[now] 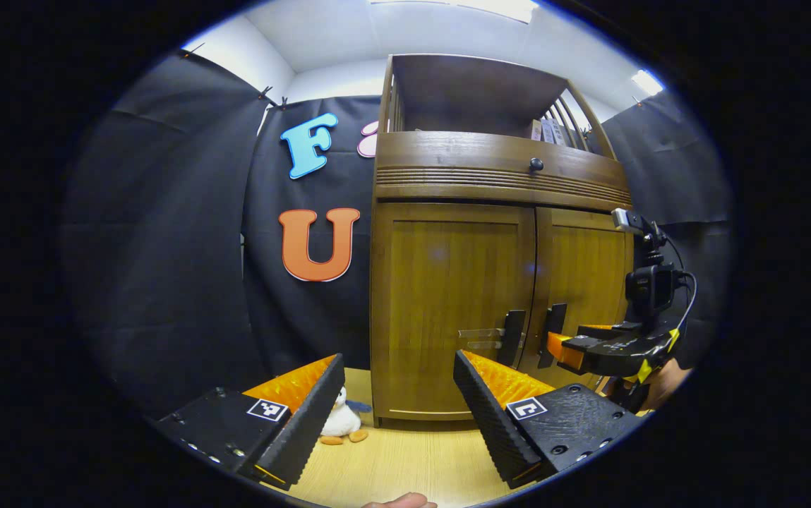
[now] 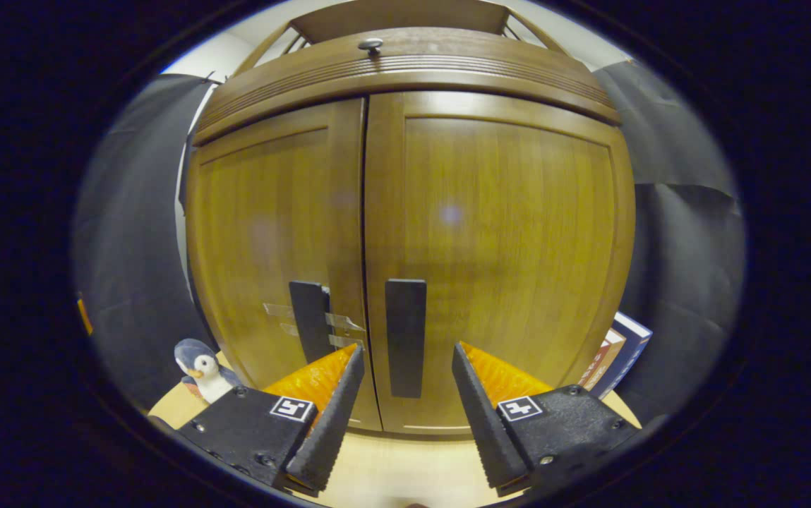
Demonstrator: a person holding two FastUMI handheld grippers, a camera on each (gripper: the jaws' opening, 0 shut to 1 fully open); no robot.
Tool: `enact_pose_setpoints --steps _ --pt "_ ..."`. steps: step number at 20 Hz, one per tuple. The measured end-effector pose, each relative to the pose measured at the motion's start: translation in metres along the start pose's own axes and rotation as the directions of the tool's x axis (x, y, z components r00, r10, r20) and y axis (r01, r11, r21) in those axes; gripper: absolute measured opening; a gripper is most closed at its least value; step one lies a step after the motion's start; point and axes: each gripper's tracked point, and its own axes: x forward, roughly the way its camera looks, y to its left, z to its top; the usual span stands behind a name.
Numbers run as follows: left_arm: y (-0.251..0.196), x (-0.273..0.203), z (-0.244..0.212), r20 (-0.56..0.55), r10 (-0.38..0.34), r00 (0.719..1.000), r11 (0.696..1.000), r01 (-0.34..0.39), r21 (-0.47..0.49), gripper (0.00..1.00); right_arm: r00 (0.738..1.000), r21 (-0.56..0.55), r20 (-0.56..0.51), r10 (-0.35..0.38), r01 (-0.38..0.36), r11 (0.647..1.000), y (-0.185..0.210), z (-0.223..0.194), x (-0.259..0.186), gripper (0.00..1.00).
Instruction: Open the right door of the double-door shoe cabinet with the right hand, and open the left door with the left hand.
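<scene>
Both doors of the brown wooden double-door shoe cabinet (image 2: 405, 233) are closed. The right door's black bar handle (image 2: 405, 337) stands straight ahead between my spread, empty right gripper (image 2: 405, 384) fingers, apparently untouched. My left gripper (image 1: 398, 395), also released, hangs farther back, the left handle (image 1: 513, 337) ahead to its right. A plush penguin (image 2: 197, 367) sits left of the cabinet.

one shoe cabinet (image 2: 405, 212) with two doors, two black handles, one knob (image 2: 370, 45); one toy penguin (image 2: 198, 368); two grippers
</scene>
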Motion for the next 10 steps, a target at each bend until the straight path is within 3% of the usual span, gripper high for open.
enact_pose_setpoints --steps 7,10 --pt "0.008 -0.002 -0.004 -0.019 0.035 0.999 0.999 -0.035 0.014 0.96 1.0 0.033 -0.012 -0.023 0.023 0.999 -0.004 -0.007 0.024 0.64" --pt "0.008 -0.004 -0.005 -0.023 0.032 0.999 0.999 -0.032 0.013 0.96 1.0 0.045 -0.014 -0.023 0.024 0.999 0.0 -0.006 0.031 0.51"
